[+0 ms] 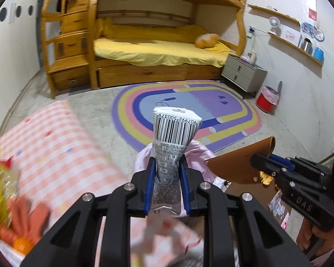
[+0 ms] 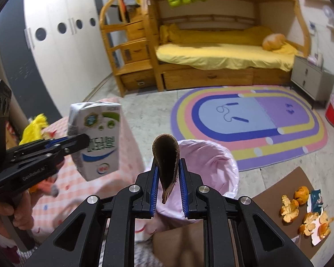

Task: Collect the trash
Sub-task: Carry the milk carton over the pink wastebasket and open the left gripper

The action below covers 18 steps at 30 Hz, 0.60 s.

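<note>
Milk carton (image 2: 95, 140) is clamped in the left tool (image 1: 167, 184), upright, just left of the pink-lined bin (image 2: 202, 169). Right tool (image 2: 167, 178) is clamped on a curled brown cardboard piece (image 2: 165, 162) directly above the bin's near rim, so the right hand seems nearer.

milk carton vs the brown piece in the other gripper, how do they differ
The milk carton is a white printed box with a barcode; the brown piece is a plain curled sheet. The carton is bulky and partly crushed where gripped; the brown piece is thin and folded into a U. The carton sits in the left gripper, the brown piece in the right gripper. Both are clamped near the pink-lined bin.
</note>
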Motion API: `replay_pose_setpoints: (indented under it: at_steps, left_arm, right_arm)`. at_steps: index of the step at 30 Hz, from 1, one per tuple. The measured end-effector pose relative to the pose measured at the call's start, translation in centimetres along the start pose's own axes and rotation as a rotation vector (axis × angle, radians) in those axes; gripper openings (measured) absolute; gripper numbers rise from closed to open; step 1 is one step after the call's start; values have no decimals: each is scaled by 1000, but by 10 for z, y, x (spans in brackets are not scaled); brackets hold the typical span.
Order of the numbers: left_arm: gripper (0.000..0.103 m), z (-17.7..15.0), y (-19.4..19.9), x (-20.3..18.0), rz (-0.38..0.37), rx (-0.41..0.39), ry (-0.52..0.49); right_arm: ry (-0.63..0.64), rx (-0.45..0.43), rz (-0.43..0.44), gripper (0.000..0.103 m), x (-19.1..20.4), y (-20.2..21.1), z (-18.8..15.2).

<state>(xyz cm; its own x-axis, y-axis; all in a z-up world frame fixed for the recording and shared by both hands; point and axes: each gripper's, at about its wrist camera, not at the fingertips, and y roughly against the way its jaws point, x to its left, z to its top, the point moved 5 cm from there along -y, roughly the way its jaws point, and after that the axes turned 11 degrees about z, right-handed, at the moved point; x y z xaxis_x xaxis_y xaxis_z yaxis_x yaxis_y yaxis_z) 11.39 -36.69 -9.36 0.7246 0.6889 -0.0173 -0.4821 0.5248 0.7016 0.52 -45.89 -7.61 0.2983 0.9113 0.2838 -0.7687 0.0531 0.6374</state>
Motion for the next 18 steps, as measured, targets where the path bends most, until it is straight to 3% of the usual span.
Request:
replay_pose_setpoints:
  at_steps: [3, 4, 5, 6, 8, 12, 18]
  left_arm:
    - [21, 17, -21, -14, -20, 3, -4]
    - [26, 22, -25, -16, -21, -2, -2]
    - [49, 26, -26, -18, -11, -4, -1]
    - [62, 29, -24, -14, 15, -22, 5]
    - [63, 29, -12, -8, 40, -56, 5]
    - [68, 22, 11, 15, 126, -74, 17]
    - [73, -10, 59, 57, 213, -72, 96]
  right_arm:
    - [-27, -13, 5, 20, -16, -11, 10]
    - [-38, -15, -8, 24, -23, -17, 14]
    - [-48, -10, -21, 32, -28, -21, 15]
    - [-58, -9, -23, 37, -32, -21, 16]
    - [-82, -20, -23, 42, -36, -17, 14]
    - [-68, -15, -5, 43, -23, -7, 8]
    - [6, -27, 89, 43, 29, 17, 8]
